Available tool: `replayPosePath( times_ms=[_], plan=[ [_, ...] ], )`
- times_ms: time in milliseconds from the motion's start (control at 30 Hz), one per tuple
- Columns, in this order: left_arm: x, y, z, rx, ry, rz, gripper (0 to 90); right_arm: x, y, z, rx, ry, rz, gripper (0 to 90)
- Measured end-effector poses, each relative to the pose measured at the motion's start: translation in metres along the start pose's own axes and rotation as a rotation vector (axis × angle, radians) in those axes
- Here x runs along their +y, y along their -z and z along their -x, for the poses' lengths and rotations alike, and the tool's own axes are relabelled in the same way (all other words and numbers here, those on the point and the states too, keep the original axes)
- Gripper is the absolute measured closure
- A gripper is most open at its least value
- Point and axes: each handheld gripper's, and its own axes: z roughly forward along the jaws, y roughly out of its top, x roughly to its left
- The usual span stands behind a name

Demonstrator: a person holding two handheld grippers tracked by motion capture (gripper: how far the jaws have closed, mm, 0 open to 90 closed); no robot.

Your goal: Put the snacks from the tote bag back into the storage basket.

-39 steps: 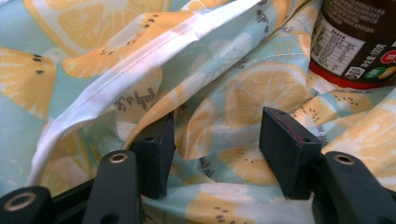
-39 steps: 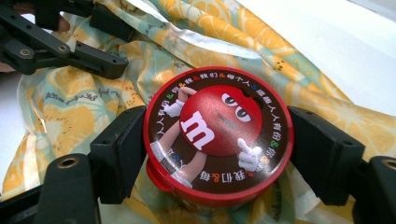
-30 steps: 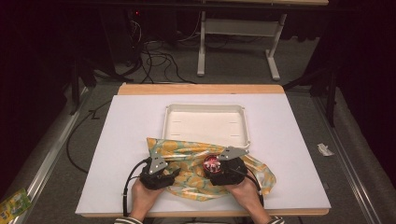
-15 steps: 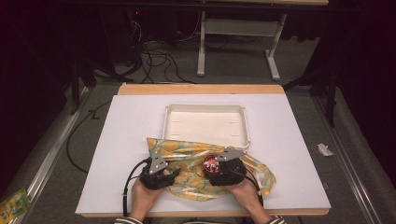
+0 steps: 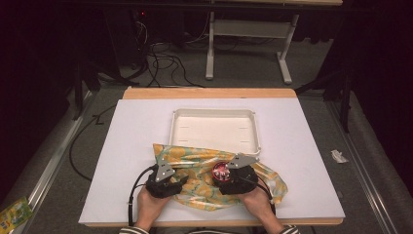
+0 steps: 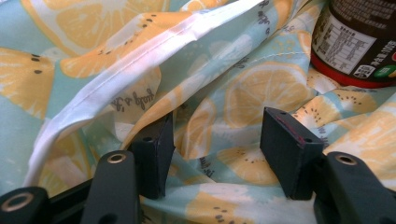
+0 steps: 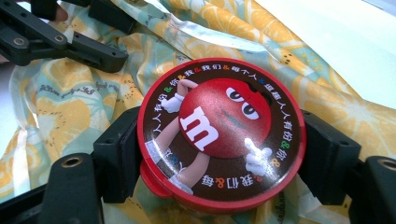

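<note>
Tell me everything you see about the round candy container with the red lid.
The candy container is a small round tub with a glossy red-rimmed lid that shows a red cartoon candy figure with a white "m", ringed by coloured characters. Its side is dark with a white printed label. The lid is on. It stands upright on the lemon-print cloth, near the white tray, clamped at both sides by the right gripper.

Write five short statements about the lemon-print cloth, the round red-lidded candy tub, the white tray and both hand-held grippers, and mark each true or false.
1. The right hand-held gripper clamps the round red-lidded candy tub. True.
2. The left hand-held gripper is shut. False: its jaws stand open over the lemon-print cloth.
3. The white rectangular tray holds the tub. False: the tray is empty.
4. The cloth lies crumpled on the white table. True.
5. The tub's lid is off. False: it is on.
</note>
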Motion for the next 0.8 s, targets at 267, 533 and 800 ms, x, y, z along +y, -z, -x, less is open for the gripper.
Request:
replayPosePath(
  times_ms=[267,533,800],
  plan=[
    [0.000,0.000,0.000,-0.001,0.005,0.002,44.7,0.001,0.005,0.000,0.003,-0.001,0.015,26.3],
    [0.000,0.000,0.000,0.001,0.001,-0.006,44.6,0.006,0.015,0.001,0.004,-0.003,0.022,26.3],
    [0.000,0.000,0.000,0.001,0.002,-0.006,44.4,0.009,0.025,0.004,0.002,0.002,0.037,26.3]
  ],
)
